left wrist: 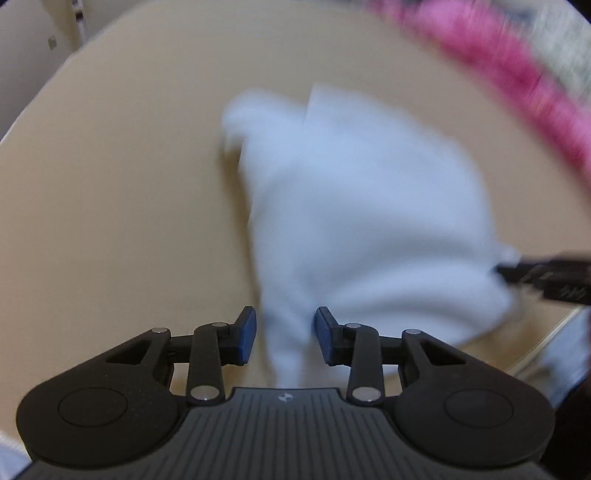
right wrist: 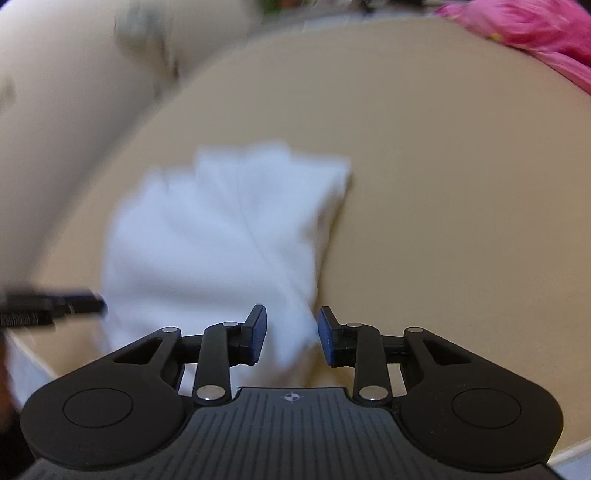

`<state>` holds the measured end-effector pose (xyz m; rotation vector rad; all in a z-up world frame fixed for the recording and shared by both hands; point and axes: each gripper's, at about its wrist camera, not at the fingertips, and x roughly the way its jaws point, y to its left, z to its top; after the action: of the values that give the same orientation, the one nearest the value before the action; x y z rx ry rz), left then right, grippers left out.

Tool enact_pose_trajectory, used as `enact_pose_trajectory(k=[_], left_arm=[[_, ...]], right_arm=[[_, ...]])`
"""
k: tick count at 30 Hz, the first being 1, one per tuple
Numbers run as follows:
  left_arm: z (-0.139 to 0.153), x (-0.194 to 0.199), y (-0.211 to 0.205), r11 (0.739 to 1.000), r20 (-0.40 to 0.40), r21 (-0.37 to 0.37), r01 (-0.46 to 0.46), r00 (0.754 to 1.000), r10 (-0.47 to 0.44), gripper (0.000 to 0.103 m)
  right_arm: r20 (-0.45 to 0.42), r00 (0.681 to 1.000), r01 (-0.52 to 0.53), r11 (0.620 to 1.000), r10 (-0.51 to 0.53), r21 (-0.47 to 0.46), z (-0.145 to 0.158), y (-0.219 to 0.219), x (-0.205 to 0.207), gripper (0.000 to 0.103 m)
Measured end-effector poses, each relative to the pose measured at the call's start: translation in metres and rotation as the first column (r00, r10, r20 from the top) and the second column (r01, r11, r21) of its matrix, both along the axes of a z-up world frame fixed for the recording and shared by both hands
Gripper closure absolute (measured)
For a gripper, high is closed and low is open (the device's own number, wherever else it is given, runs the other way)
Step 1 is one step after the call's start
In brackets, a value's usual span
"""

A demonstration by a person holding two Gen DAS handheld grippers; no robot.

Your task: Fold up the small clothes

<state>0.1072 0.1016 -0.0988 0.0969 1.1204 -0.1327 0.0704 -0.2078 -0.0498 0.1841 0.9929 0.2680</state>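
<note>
A white garment (left wrist: 354, 206) lies partly folded on a beige table (left wrist: 110, 184); both views are motion-blurred. My left gripper (left wrist: 284, 334) is open, its blue pads on either side of the garment's near corner. My right gripper (right wrist: 291, 334) is open, with the garment's (right wrist: 221, 236) near edge between its pads. The right gripper's tip also shows at the right edge of the left wrist view (left wrist: 546, 280), by the garment's right corner. The left gripper's tip shows at the left edge of the right wrist view (right wrist: 51, 304).
Pink cloth (left wrist: 517, 70) lies along the far right of the table, also seen in the right wrist view (right wrist: 535, 29). The table's near edge (right wrist: 535, 450) is close below my grippers. A pale wall (right wrist: 55, 129) stands to the left.
</note>
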Motion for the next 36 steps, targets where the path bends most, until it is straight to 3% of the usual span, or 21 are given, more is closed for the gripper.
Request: enact_pose_trajectory(k=[2, 3, 4, 5, 7, 14, 20, 22, 27, 31, 36], left_arm=[[0.008, -0.004, -0.006, 0.999, 0.051, 0.037, 0.010, 0.999, -0.012, 0.057], [0.016, -0.010, -0.009, 0.999, 0.101, 0.046, 0.007, 0.995, -0.011, 0.056], [0.022, -0.017, -0.010, 0.999, 0.140, 0.050, -0.001, 0.990, -0.006, 0.047], [0.027, -0.023, -0.011, 0.998, 0.172, 0.055, -0.008, 0.985, -0.001, 0.037], [0.036, -0.035, -0.015, 0.997, 0.229, 0.070, -0.018, 0.973, 0.002, 0.029], [0.059, -0.074, -0.040, 0.994, 0.327, 0.064, -0.088, 0.943, 0.063, 0.012], [0.080, -0.117, -0.055, 0.989, 0.376, 0.069, -0.134, 0.921, 0.099, 0.007], [0.090, -0.136, -0.059, 0.988, 0.396, 0.066, -0.138, 0.913, 0.101, 0.000], [0.093, -0.166, -0.066, 0.986, 0.436, 0.032, -0.162, 0.890, 0.132, 0.000], [0.076, -0.162, -0.069, 0.982, 0.389, 0.024, -0.186, 0.907, 0.162, 0.000], [0.076, -0.153, -0.073, 0.983, 0.407, -0.003, -0.183, 0.898, 0.169, 0.000]], right_arm=[[-0.074, 0.996, 0.036, 0.992, -0.045, -0.125, -0.016, -0.001, 0.001, 0.050], [-0.082, 0.992, 0.083, 0.991, -0.092, -0.103, -0.017, -0.008, 0.001, 0.051], [-0.081, 0.987, 0.131, 0.990, -0.135, -0.055, -0.012, -0.017, -0.001, 0.052], [-0.058, 0.984, 0.167, 0.986, -0.168, -0.028, -0.004, -0.022, -0.005, 0.052], [0.018, 0.981, 0.196, 0.979, -0.195, -0.061, 0.011, -0.024, -0.018, 0.052], [0.206, 0.964, 0.184, 0.981, -0.168, -0.061, 0.047, -0.019, -0.073, 0.050], [0.324, 0.935, 0.177, 0.982, -0.146, -0.068, 0.065, -0.007, -0.116, 0.037], [0.340, 0.928, 0.181, 0.982, -0.151, -0.059, 0.070, -0.006, -0.129, 0.033], [0.338, 0.927, 0.183, 0.983, -0.164, -0.025, 0.066, 0.004, -0.149, 0.021], [0.353, 0.927, 0.151, 0.987, -0.125, -0.048, 0.066, 0.017, -0.152, 0.017], [0.348, 0.930, 0.146, 0.987, -0.117, -0.060, 0.060, 0.025, -0.142, 0.017]])
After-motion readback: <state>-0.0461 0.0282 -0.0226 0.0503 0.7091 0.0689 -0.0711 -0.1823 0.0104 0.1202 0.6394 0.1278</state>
